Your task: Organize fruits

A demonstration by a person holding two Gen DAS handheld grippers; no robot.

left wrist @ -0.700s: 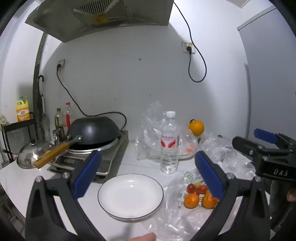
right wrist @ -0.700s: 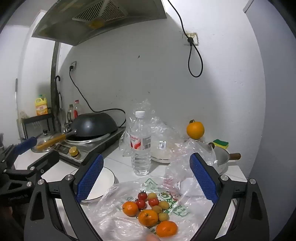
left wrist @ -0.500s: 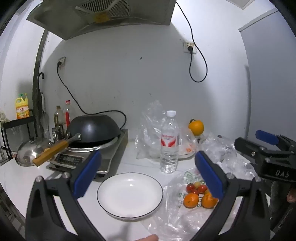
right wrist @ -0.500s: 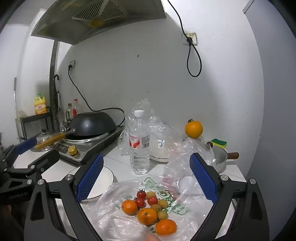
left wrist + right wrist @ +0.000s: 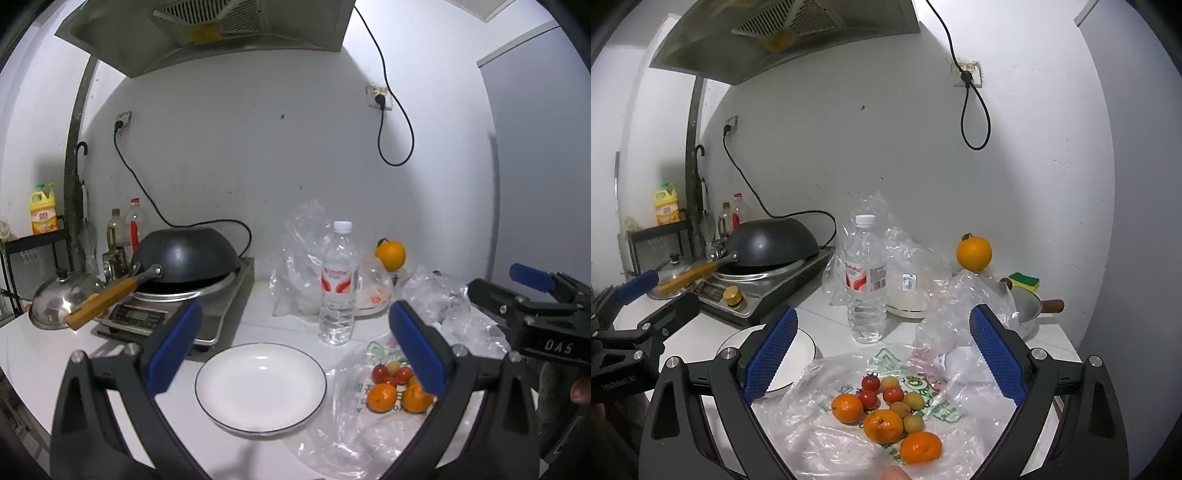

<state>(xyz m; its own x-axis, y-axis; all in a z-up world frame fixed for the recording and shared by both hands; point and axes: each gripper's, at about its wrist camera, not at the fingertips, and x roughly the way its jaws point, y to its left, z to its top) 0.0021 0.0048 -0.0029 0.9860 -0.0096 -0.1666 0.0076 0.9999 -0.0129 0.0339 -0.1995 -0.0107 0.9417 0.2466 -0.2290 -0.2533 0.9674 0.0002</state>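
None of the sorting looks done yet. The round white ceramic plate with a thin dark rim (image 5: 260,382) sits bare on the white worktop (image 5: 44,354), with no fruit on it. All the small fruit lies in one heap on the crumpled clear plastic bag with green print (image 5: 849,435), just beside the plate: three orange mandarins (image 5: 882,425), three red cherry tomatoes (image 5: 870,382) and a handful of small tan round fruits (image 5: 900,408), touching one another. One larger orange with a stalk (image 5: 974,253) stands apart near the wall, behind more loose plastic. Judging by the layout, the whole job remains: each piece has to be lifted off the bag and set on the plate, probably grouped by kind, though the task line does not say how.

The left claw (image 5: 295,345) is spread wide, its blue pads (image 5: 173,343) well apart, holding and touching nothing; it hovers above the worktop with the plate framed between its fingers. The right claw (image 5: 882,354) is likewise released and wide, blue textured pads (image 5: 995,352) well apart, gripping nothing; it hangs over the bag with the fruit heap lying below and between its fingers, not touching any piece. A clear plastic water bottle with a red label (image 5: 866,280) stands upright behind the heap, near enough that a reach forward should mind it.
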